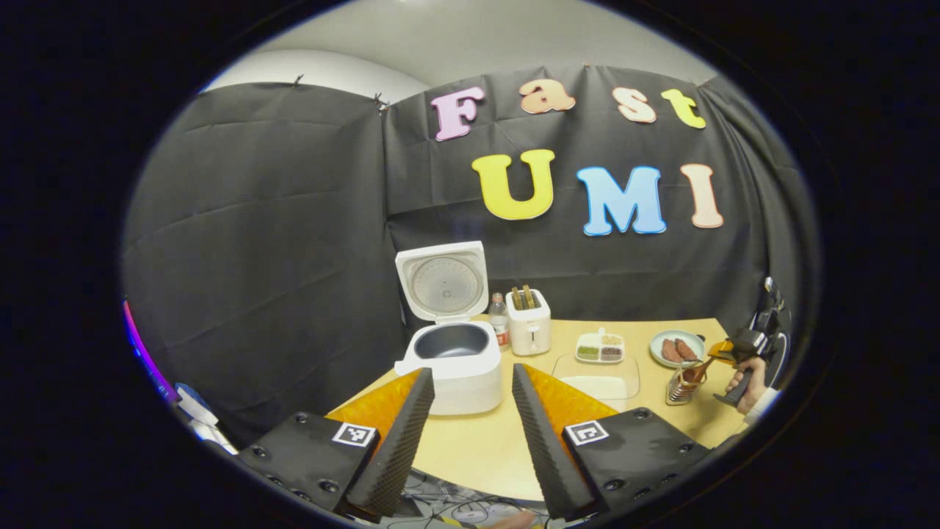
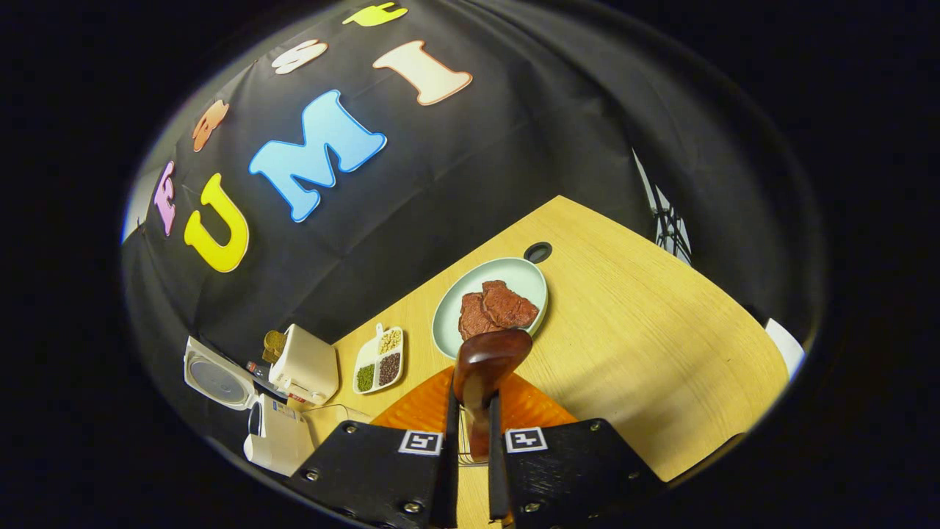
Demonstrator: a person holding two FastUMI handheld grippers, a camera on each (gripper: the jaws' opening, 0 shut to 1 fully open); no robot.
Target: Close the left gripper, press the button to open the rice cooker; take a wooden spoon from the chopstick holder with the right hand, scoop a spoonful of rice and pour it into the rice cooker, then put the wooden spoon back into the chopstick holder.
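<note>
At frame centre the right gripper [image 2: 470,433] is clamped on the wooden spoon [image 2: 486,367], while the left gripper [image 1: 470,433] stands apart below the open rice cooker [image 1: 455,345].

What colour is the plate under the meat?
Pale green round plate, clearest in the right gripper view.

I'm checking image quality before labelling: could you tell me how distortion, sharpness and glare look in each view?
Left gripper view: fisheye bends the table edge; rice cooker sharp, no strong glare. Right gripper view: scene tilted and curved; wooden spoon close, slightly soft, with a sheen; plate sharp.
</note>
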